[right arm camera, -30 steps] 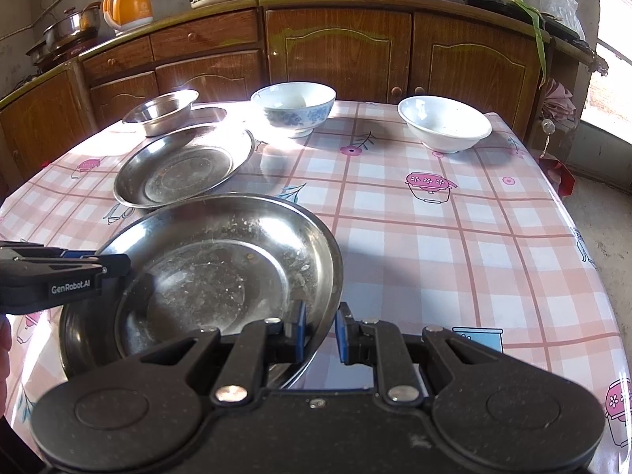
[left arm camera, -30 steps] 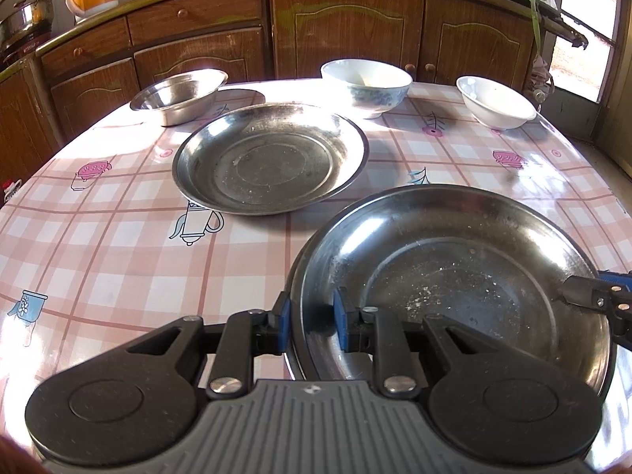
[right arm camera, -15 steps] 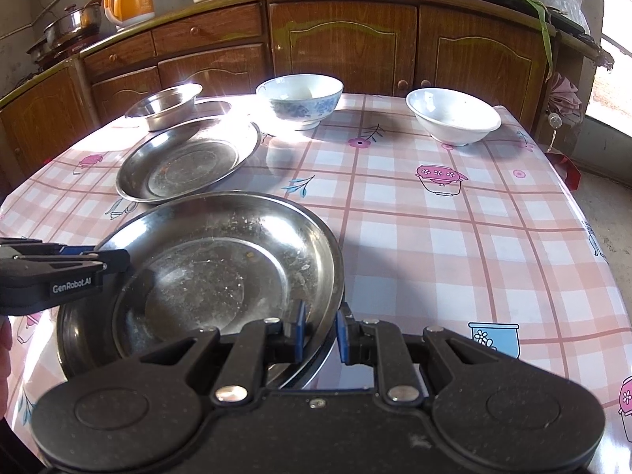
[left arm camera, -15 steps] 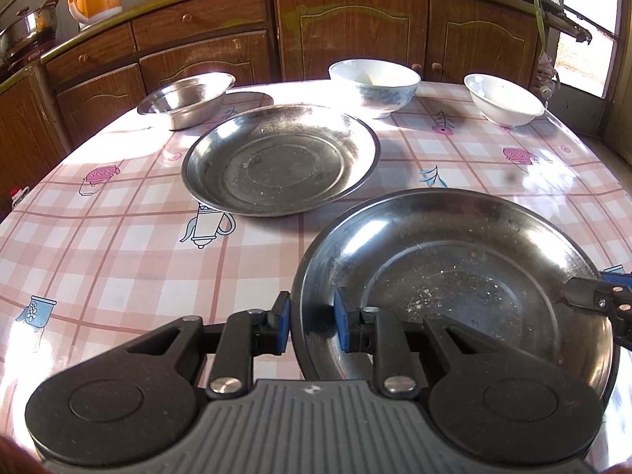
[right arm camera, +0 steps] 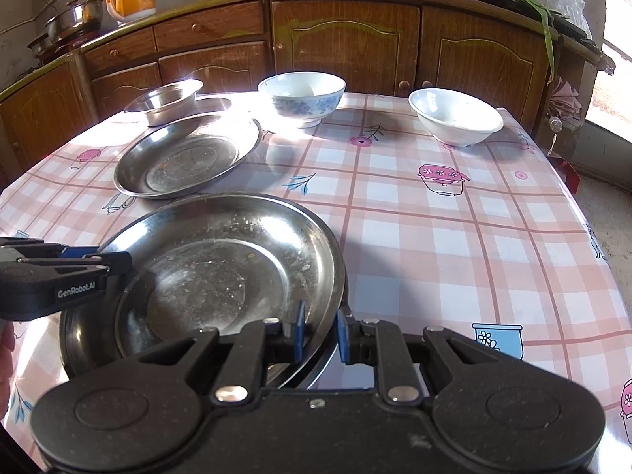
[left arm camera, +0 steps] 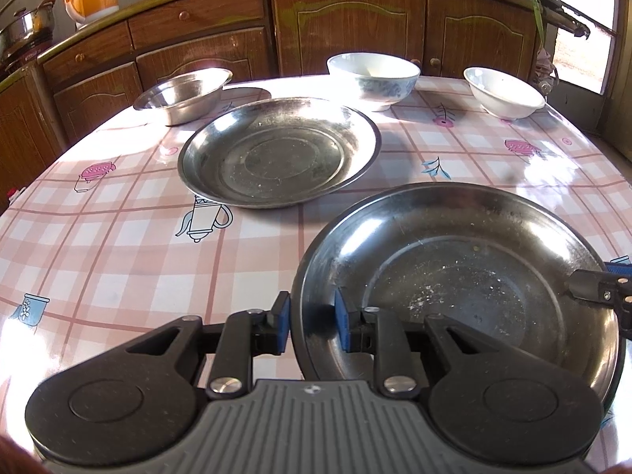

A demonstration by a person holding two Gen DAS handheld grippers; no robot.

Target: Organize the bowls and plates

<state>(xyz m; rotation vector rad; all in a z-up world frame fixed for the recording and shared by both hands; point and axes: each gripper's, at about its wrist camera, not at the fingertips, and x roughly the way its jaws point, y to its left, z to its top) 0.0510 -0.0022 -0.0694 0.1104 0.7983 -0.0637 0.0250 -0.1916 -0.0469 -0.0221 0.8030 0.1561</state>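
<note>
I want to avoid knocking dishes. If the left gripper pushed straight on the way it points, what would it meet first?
The left gripper is shut on the near steel plate; straight ahead, it would probably first meet the far steel plate on the table, though depth is unclear.

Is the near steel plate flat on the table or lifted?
Cannot tell for sure. The near steel plate is clamped at opposite rims by the left gripper and right gripper; its underside is hidden.
</note>
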